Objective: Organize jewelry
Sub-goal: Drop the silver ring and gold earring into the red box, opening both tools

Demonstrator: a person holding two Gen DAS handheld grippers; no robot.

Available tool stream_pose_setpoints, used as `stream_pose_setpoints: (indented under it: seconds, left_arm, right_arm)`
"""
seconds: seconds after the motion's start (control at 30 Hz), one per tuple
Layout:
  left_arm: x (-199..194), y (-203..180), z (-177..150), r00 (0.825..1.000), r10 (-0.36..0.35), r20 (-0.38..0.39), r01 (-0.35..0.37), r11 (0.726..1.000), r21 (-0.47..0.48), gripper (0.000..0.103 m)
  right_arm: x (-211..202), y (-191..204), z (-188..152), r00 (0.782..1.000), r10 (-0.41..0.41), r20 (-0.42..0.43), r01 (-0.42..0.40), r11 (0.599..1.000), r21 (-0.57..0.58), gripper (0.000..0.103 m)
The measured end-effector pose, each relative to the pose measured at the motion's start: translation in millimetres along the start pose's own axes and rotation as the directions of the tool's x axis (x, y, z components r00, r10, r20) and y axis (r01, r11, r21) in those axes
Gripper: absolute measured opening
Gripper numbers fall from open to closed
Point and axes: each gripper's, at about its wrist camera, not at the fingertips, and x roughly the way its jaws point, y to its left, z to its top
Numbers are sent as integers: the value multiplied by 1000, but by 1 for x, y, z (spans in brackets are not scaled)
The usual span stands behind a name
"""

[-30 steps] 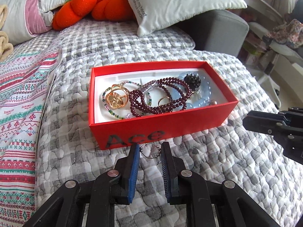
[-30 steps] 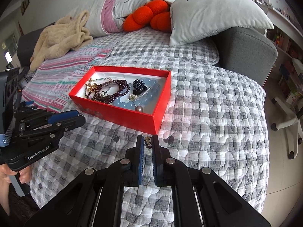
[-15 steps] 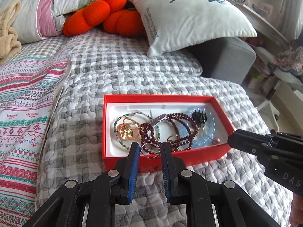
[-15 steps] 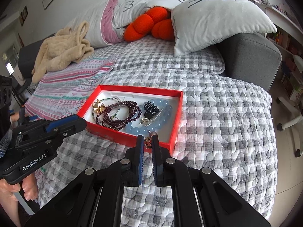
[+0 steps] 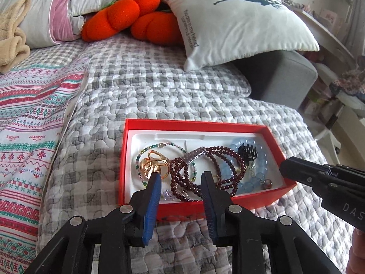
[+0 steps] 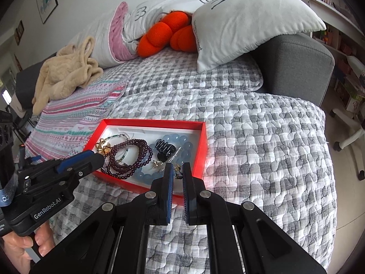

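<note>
Jewelry box (image 5: 228, 127), two grippers (image 5: 181, 178) (image 6: 177, 171) above.

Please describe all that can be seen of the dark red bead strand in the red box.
The dark red bead strand is a long string of small, round, glossy garnet-coloured beads, coiled in several loose loops. It lies flat in the middle of the red box, on the white insert. It overlaps the pale blue bead bracelet and a thin multicoloured bead bracelet. A small gold ring lies among its loops. No gripper holds it.
</note>
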Motion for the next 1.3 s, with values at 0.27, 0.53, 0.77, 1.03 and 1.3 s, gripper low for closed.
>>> stream_pose_setpoints:
  seconds: [0.27,0.53,0.77,1.03,1.3]
  left_arm:
    - [-21,9,-14,997,67,-23,-67,998,1,49]
    - [-25,25,-35,987,135,-87,-136,991,-12,65]
    - [-26,27,-41,982,160,-99,-160,987,4,77]
    - [-23,23,-40,984,152,-91,-152,988,9,86]
    - [-27,14,-42,980,188,-70,-186,982,30,95]
  right_arm:
    - [-6,1,1,1000,14,10,-14,1000,-8,8]
    - [3,11,4,1000,-4,2,4,1000,-20,9]
    - [17,19,7,1000,-26,-15,25,999,-46,9]
    - [25,24,9,999,-26,-30,25,998,-53,10]
    - [4,19,6,999,19,-26,-19,999,-31,47]
